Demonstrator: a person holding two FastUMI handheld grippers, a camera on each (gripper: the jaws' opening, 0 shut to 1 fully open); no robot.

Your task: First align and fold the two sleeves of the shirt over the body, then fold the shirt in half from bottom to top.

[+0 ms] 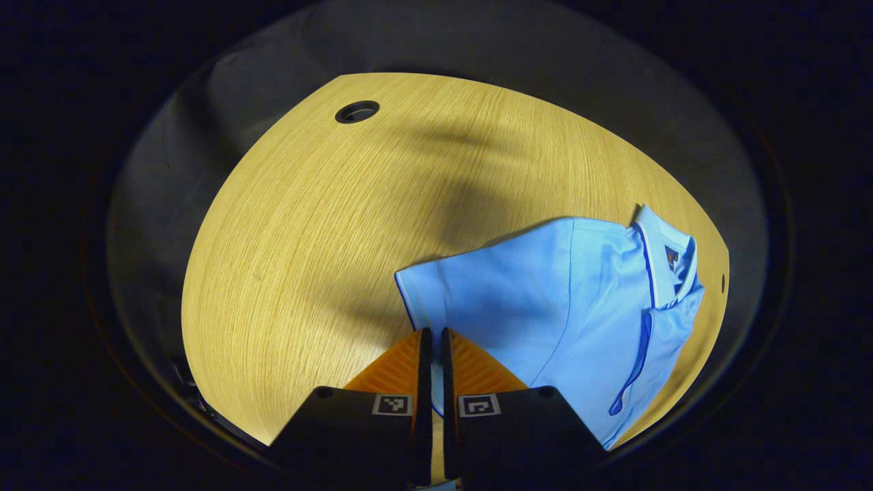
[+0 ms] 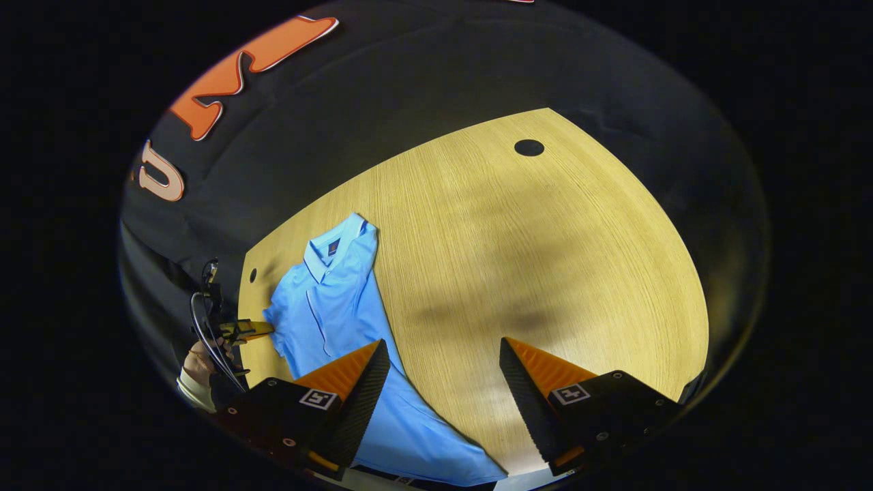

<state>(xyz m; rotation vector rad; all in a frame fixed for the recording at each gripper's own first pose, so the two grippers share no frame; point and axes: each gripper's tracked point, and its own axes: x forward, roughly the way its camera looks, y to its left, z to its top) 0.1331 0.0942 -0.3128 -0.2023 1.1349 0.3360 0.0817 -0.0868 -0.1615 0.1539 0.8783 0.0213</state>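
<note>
on the table (image 1: 293,225), shirt (image 1: 545,293) sleeve pinched in left tool (image 1: 432,335)

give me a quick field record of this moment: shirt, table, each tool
shirt: light blue polo shirt, flat on the table, collar at the far end
table: light wood table with a round cable hole
left tool: shut on the shirt's sleeve edge
right tool: open, above the shirt's lower side, holding nothing

No readable text, brand or number anywhere; the small dark tag (image 2: 333,247) inside the shirt (image 2: 334,307) collar is illegible.
</note>
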